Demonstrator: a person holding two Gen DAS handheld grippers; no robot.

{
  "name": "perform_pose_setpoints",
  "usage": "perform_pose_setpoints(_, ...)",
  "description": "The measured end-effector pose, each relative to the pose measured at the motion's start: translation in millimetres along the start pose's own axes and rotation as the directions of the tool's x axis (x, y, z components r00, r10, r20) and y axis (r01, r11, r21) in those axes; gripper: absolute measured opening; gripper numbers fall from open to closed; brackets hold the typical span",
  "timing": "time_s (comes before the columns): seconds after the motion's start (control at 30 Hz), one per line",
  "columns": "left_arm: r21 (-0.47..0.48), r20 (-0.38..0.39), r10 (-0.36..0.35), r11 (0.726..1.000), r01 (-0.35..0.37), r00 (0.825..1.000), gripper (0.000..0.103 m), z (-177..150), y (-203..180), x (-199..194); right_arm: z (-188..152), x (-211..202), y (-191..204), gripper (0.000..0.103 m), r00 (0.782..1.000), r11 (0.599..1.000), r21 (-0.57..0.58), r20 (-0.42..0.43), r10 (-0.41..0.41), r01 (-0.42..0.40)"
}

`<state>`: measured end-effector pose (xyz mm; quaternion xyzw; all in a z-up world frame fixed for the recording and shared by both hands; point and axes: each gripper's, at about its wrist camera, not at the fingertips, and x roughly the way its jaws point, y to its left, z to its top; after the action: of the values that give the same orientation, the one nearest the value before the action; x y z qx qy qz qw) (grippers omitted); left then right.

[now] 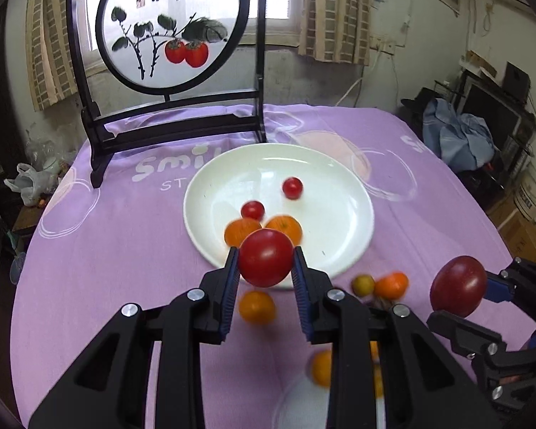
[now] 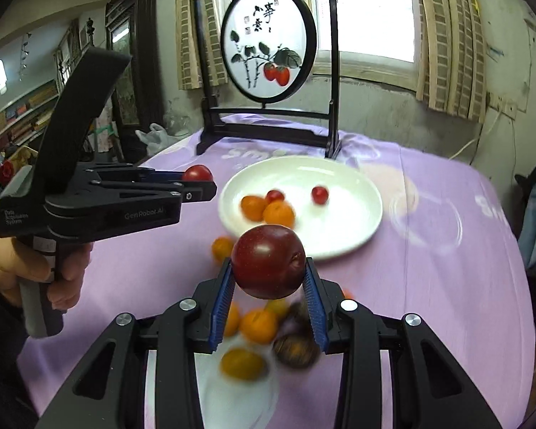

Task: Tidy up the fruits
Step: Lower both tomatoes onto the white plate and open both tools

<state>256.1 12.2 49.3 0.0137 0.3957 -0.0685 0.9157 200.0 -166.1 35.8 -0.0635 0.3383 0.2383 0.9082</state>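
The left gripper (image 1: 266,259) clamps a glossy red tomato (image 1: 265,257) at the round white plate's (image 1: 339,221) near rim, while the right gripper (image 2: 269,273) clamps a smooth dark plum (image 2: 268,261).

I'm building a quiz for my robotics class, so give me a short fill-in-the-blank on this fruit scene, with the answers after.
1. The left gripper is shut on a bright red ____.
2. The right gripper is shut on a dark ____ plum.
3. The white plate holds two small oranges and ____ cherry tomatoes.
4. The tablecloth under the plate is ____.

Missing words: tomato; red; two; purple
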Motion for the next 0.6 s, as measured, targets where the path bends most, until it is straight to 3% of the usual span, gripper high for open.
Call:
perform_pose_setpoints(0.17,-0.024,-0.041,0.074,0.997,-0.075,0.996,0.028,25.9,19.2,54.9,16.2,57.0,-25.3,0.039,0.997,0.998,0.021,-0.062,-0.051,0.053)
perform_pose_setpoints(0.4,-0.055,-0.153,0.1,0.992,-0.11,0.983,0.03,34.1,38.0,125.2,19.9,125.3,-53.5,0.04,0.984,0.996,0.067,-0.176,-0.038,0.05)
perform_pose_setpoints(0.43,-0.054,-0.162,0.107,0.992,-0.117,0.981,0.033,35.8,38.4,131.9,20.8,131.6,-54.7,0.041,0.982,0.997,0.064,-0.184,-0.039,0.051)
perform_pose_setpoints(0.47,-0.052,-0.158,0.112,0.991,-0.121,0.981,0.043,38.6,38.5,135.0,21.8,135.0,-54.9,0.046,0.982,0.997,0.057,-0.185,-0.048,0.059)
perform_pose_setpoints(0.5,-0.047,-0.15,0.125,0.99,-0.133,0.981,0.062,41.8,37.9,136.0,23.0,136.5,-55.8,0.049,0.982,0.996,0.055,-0.179,-0.062,0.073)
perform_pose_setpoints(0.53,-0.045,-0.139,0.148,0.987,-0.156,0.979,0.07,44.7,37.0,134.2,24.8,135.2,-57.8,0.053,0.984,0.994,0.065,-0.165,-0.073,0.084)
perform_pose_setpoints(0.6,-0.05,-0.1,0.16,0.985,-0.166,0.982,0.075,48.6,33.9,122.9,26.5,126.4,-61.9,0.055,0.989,0.993,0.102,-0.14,-0.045,0.06)
